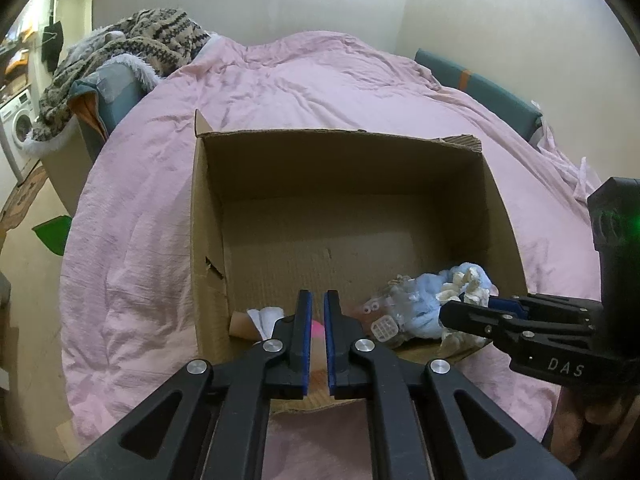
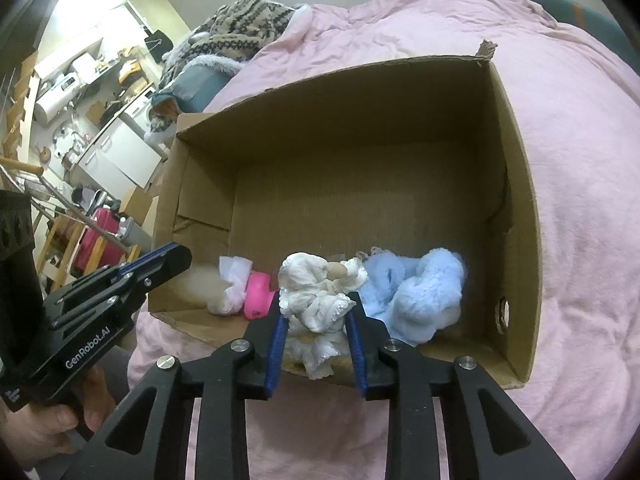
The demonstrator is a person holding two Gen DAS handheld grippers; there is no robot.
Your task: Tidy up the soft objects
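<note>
An open cardboard box (image 1: 340, 133) (image 2: 528, 200) sits on a pink duvet. Along its near wall lie a light blue plush (image 2: 420, 292) (image 1: 428, 312), a white frilly doll (image 2: 316, 276) and a pink toy (image 2: 258, 296) beside a tan plush with white cloth (image 2: 234, 280). My right gripper (image 2: 316, 300) (image 1: 448, 310) reaches into the box with its jaws apart. The doll sits loosely between the blue pads (image 2: 276, 340). My left gripper (image 1: 317, 294) (image 2: 176, 256) hovers over the near wall, its jaws nearly together and empty. The pink toy (image 1: 318, 326) shows behind them.
The pink duvet (image 1: 320, 80) covers the whole bed around the box. A patterned knit blanket (image 1: 140, 44) is heaped at the far left corner, over a teal bed frame (image 1: 480, 88). A washing machine (image 1: 16, 128) stands beyond. A person's hand (image 2: 44, 428) holds the left gripper.
</note>
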